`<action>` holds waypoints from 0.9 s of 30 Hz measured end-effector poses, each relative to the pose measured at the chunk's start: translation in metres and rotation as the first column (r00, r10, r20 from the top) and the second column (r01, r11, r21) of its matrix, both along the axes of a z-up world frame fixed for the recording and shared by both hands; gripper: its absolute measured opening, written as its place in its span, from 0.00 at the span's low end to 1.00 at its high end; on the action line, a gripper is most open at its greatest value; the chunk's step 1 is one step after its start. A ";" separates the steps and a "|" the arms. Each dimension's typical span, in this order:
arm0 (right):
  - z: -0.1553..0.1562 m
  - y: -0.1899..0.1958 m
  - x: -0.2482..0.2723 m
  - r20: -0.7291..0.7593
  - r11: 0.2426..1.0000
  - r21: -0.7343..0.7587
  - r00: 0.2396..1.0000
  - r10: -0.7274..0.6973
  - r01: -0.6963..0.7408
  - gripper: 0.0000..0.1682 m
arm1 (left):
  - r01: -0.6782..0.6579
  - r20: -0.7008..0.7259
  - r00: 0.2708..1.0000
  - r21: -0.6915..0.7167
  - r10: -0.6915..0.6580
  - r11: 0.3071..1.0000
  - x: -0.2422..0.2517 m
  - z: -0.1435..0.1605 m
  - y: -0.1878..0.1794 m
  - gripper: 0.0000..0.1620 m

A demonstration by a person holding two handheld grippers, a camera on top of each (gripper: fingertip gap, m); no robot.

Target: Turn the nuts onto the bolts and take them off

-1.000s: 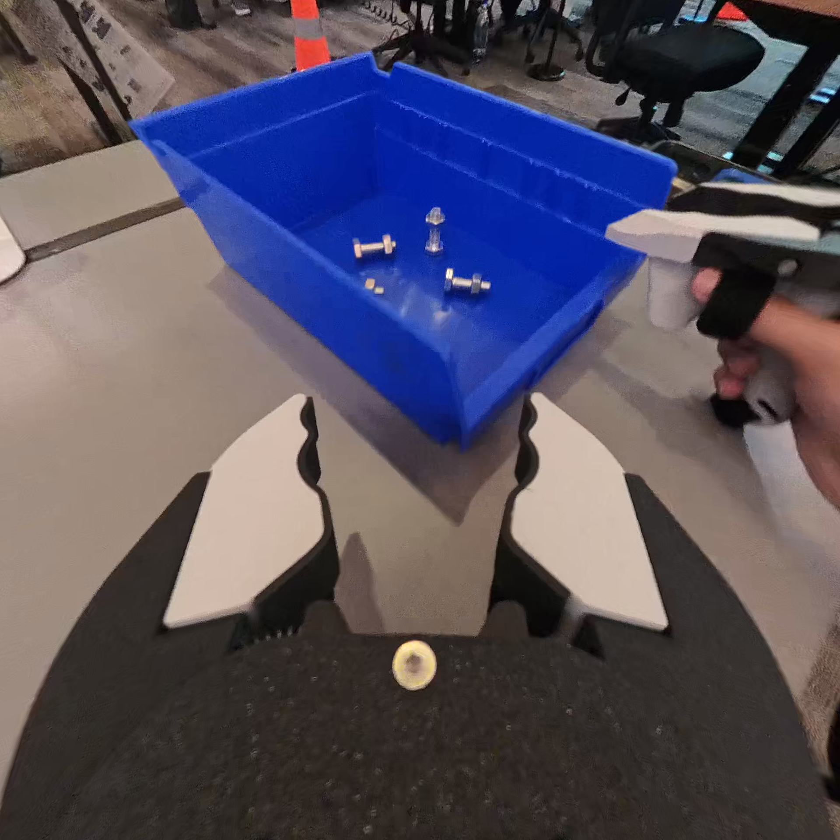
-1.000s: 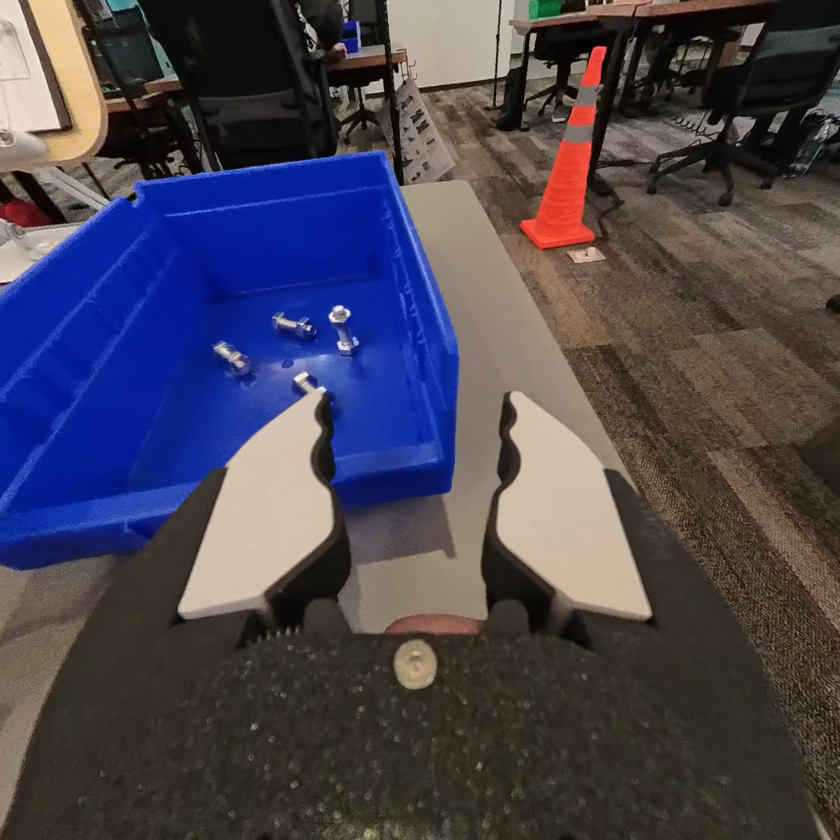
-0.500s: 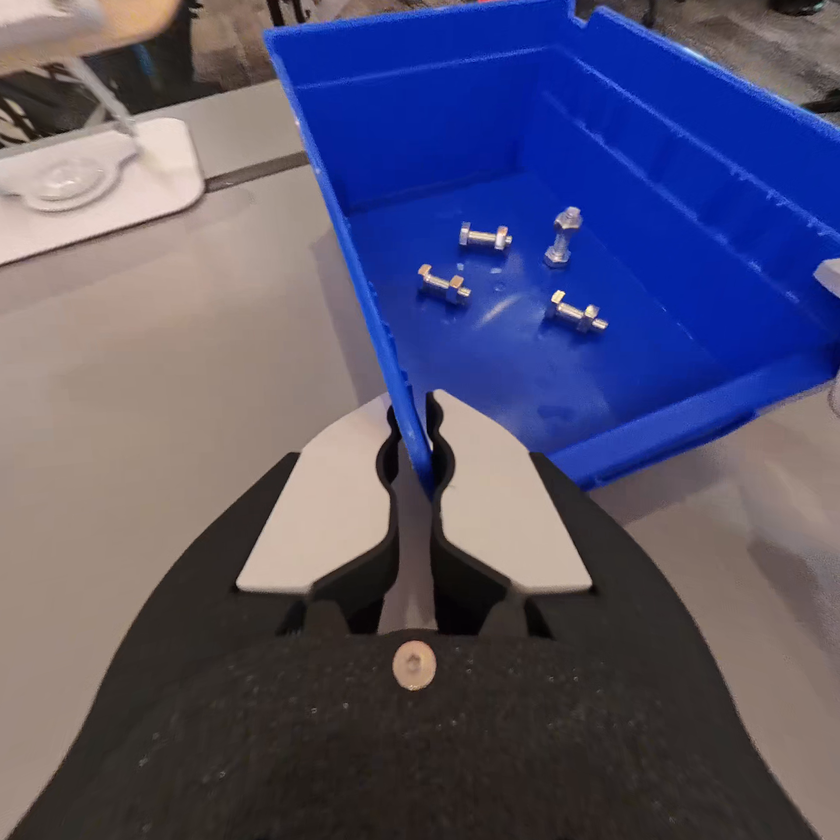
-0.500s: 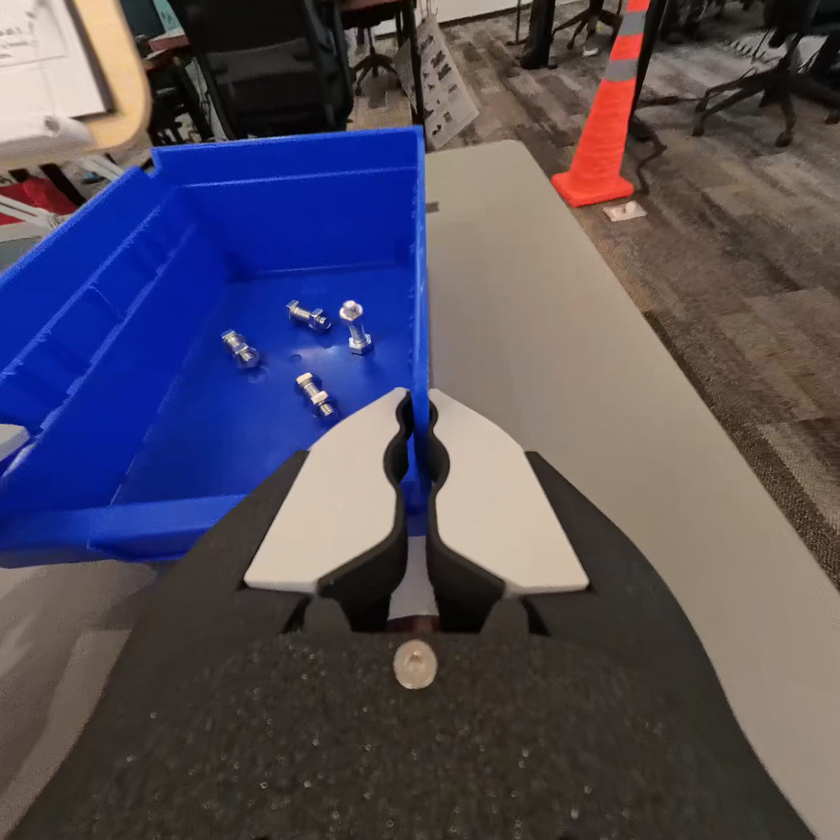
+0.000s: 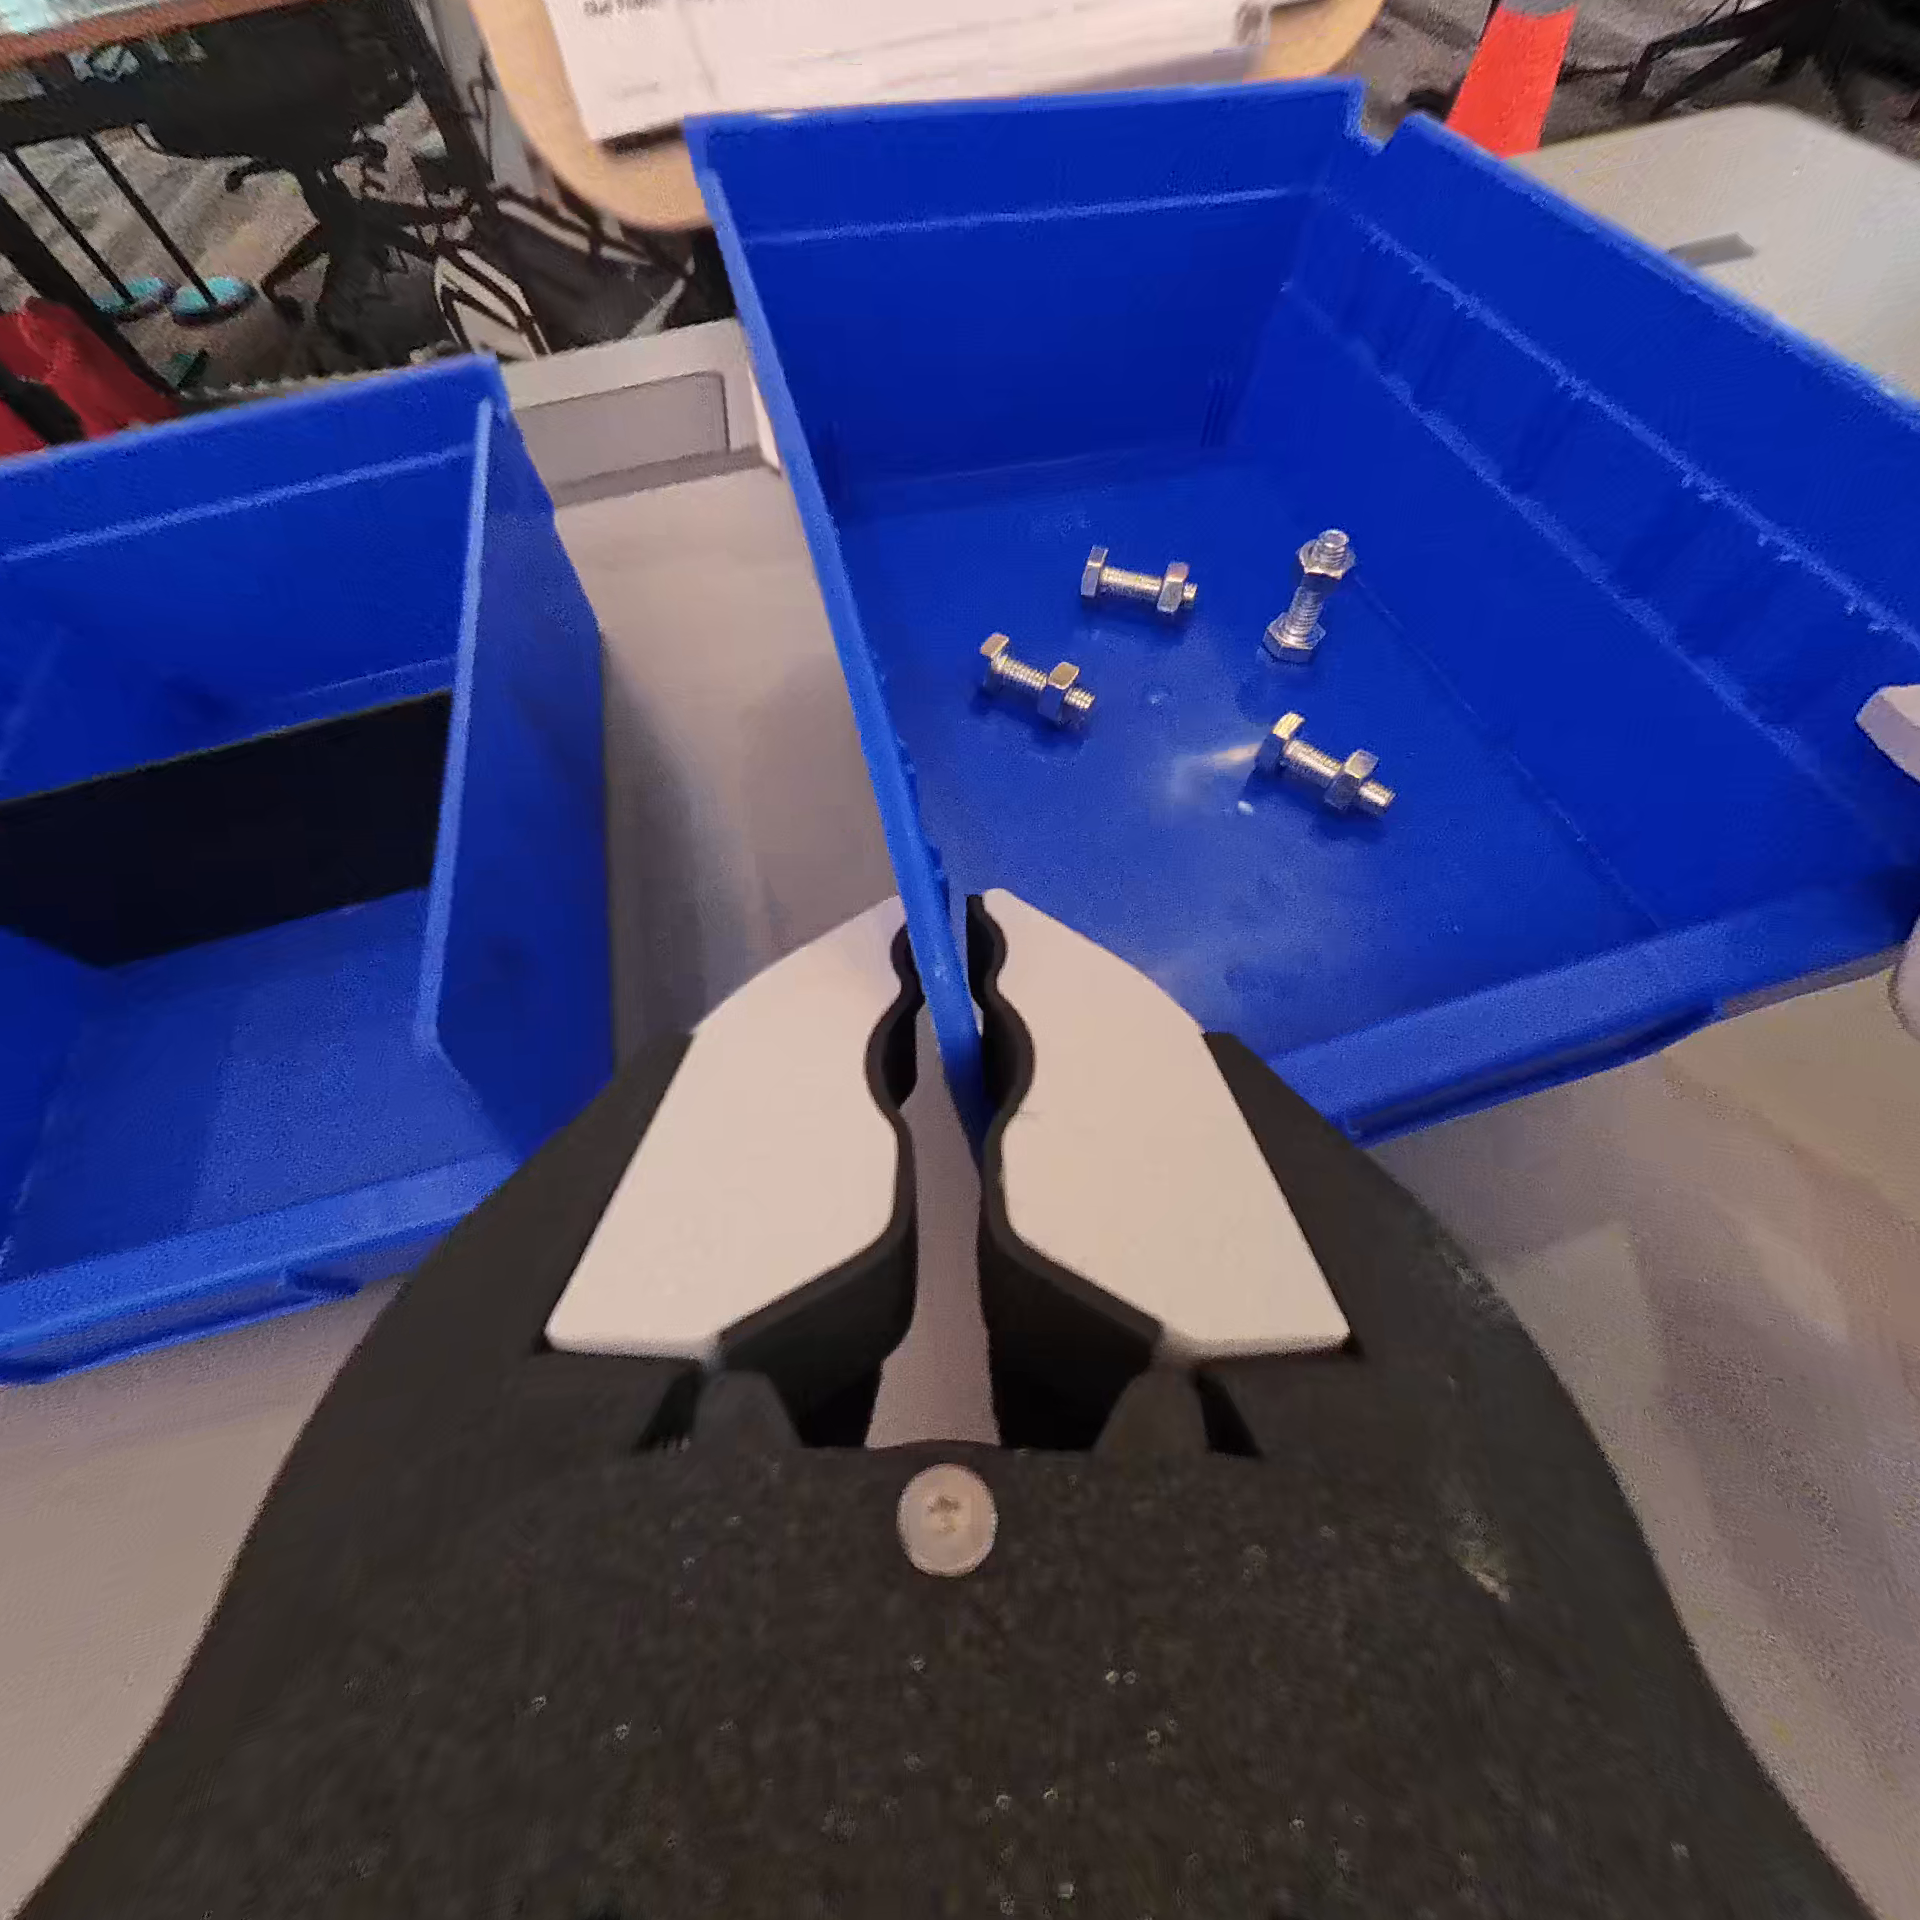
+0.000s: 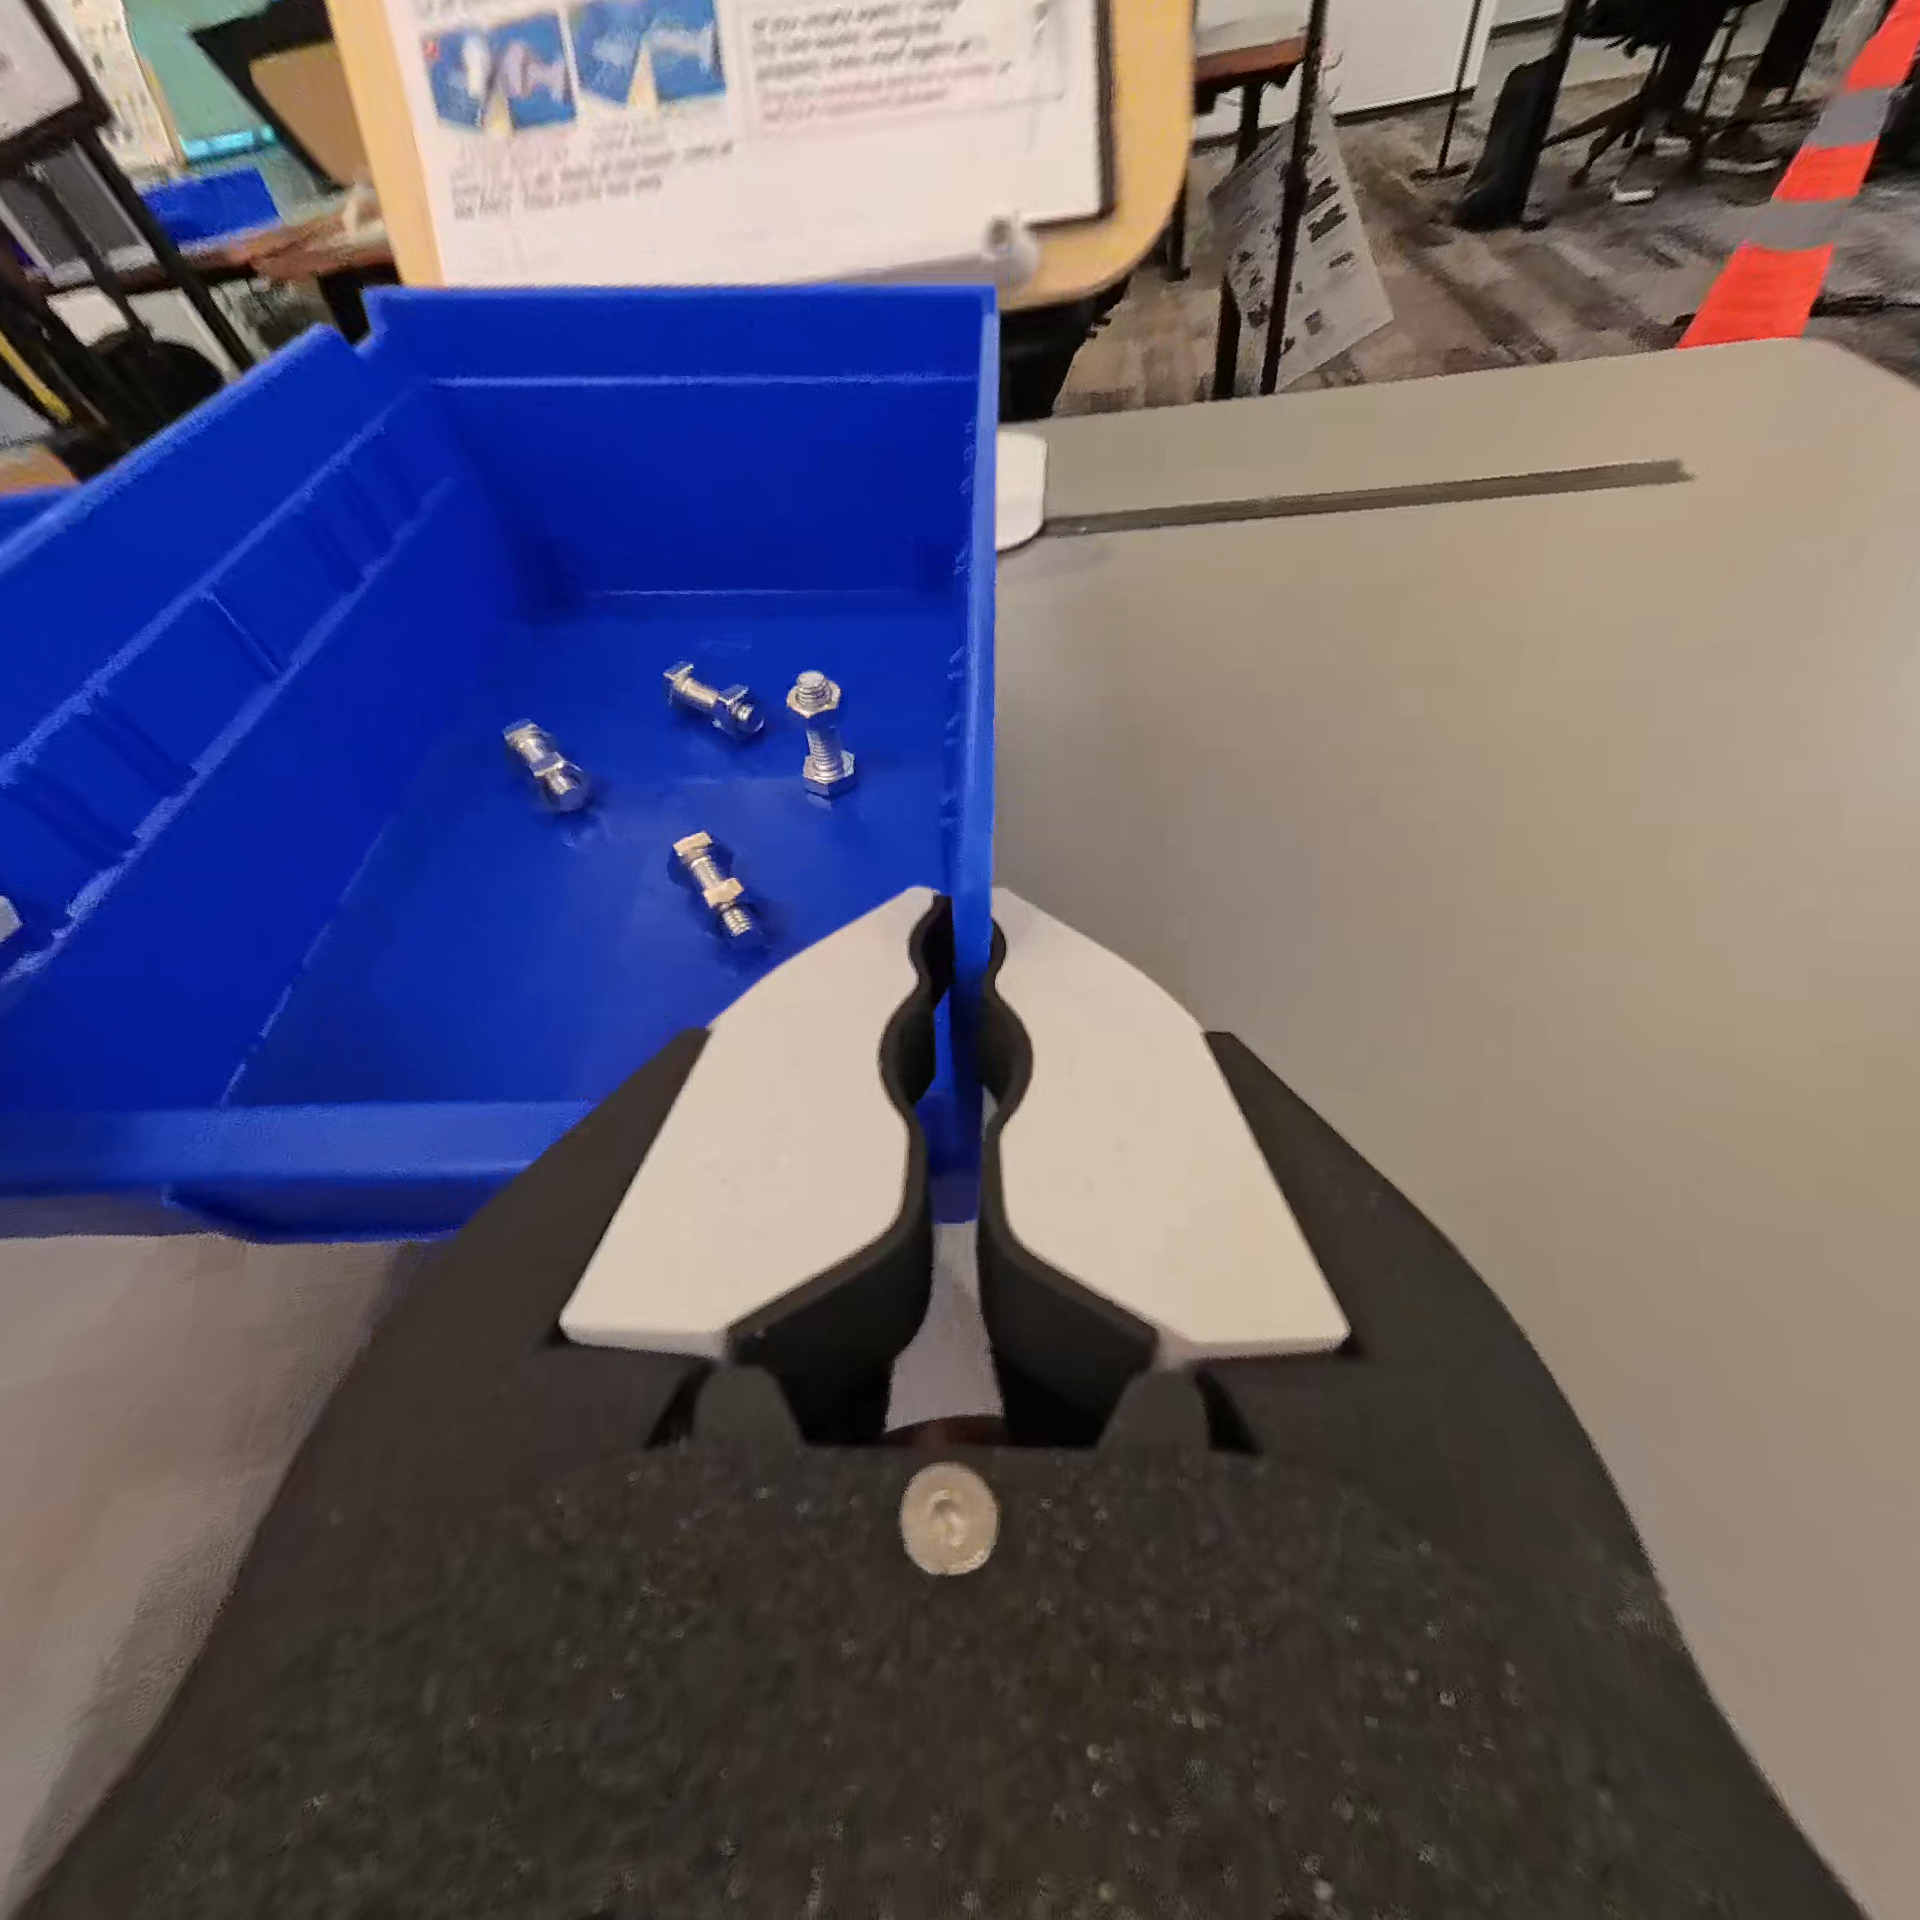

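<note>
Left gripper [image 5: 940, 935] and right gripper [image 6: 968, 935] each clamped on opposite side walls of blue bin [image 5: 1558, 343], apparently near its front corners.

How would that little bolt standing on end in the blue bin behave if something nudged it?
The upright bolt would probably topple easily: it balances on its small head with a nut near the top. Once down, it may roll a little on the smooth floor of the blue bin, like the three lying bolts. Being metal, it looks rigid.
</note>
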State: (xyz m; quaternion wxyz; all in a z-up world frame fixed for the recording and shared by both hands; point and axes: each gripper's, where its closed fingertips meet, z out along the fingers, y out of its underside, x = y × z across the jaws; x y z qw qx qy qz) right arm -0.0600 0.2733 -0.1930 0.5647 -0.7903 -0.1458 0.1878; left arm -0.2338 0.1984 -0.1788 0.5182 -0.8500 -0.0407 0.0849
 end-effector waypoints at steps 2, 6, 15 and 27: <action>-0.010 -0.003 -0.010 0.032 1.000 -0.020 0.999 0.016 -0.016 0.02 | 0.001 0.036 0.999 -0.030 0.000 1.000 -0.010 -0.014 -0.002 0.03; -0.026 -0.005 -0.017 0.064 0.998 -0.039 0.997 0.047 -0.044 0.03 | 0.004 0.073 0.997 -0.025 -0.002 1.000 -0.019 -0.041 -0.001 0.04; 0.019 -0.066 0.002 0.125 0.901 0.218 0.926 0.356 -0.376 0.22 | 0.214 0.356 0.907 0.070 -0.225 0.974 -0.011 0.003 -0.099 0.44; 0.026 -0.165 -0.059 0.013 0.675 0.273 0.704 0.710 -0.686 0.20 | -0.139 0.226 0.962 -0.068 0.151 0.988 -0.287 -0.026 -0.112 0.42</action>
